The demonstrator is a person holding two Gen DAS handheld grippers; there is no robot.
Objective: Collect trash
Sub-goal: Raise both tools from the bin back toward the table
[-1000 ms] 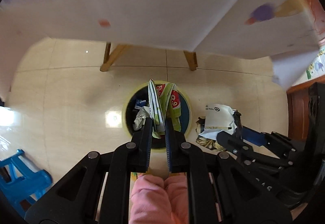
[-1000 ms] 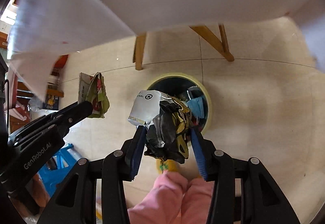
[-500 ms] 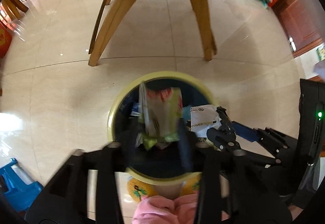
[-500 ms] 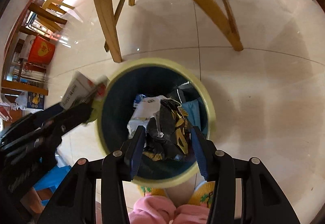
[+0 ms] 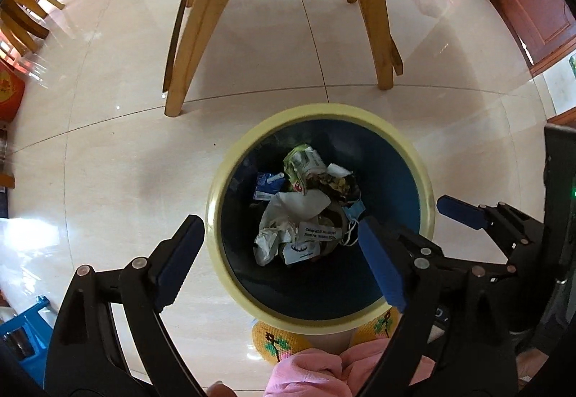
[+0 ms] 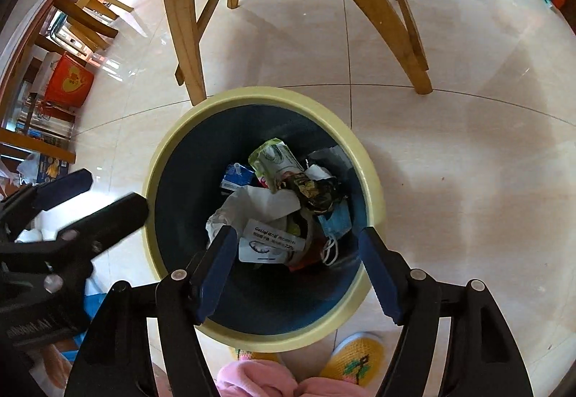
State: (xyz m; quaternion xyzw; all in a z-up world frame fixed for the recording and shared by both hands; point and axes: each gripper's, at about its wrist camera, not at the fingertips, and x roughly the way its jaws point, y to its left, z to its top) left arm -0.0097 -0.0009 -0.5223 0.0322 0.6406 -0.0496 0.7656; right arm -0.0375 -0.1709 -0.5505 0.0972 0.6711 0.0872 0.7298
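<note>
Two claws, left & right, spread, empty over bin; wrappers light, crinkly — I'd pinch edges.

In the trash bin, a white label reads roughly "GeLiqi" (smaller lines below it too blurred); nothing else is legible.

wooden legs seen on tiled floor | red box at left | blue stool at lower left
</note>
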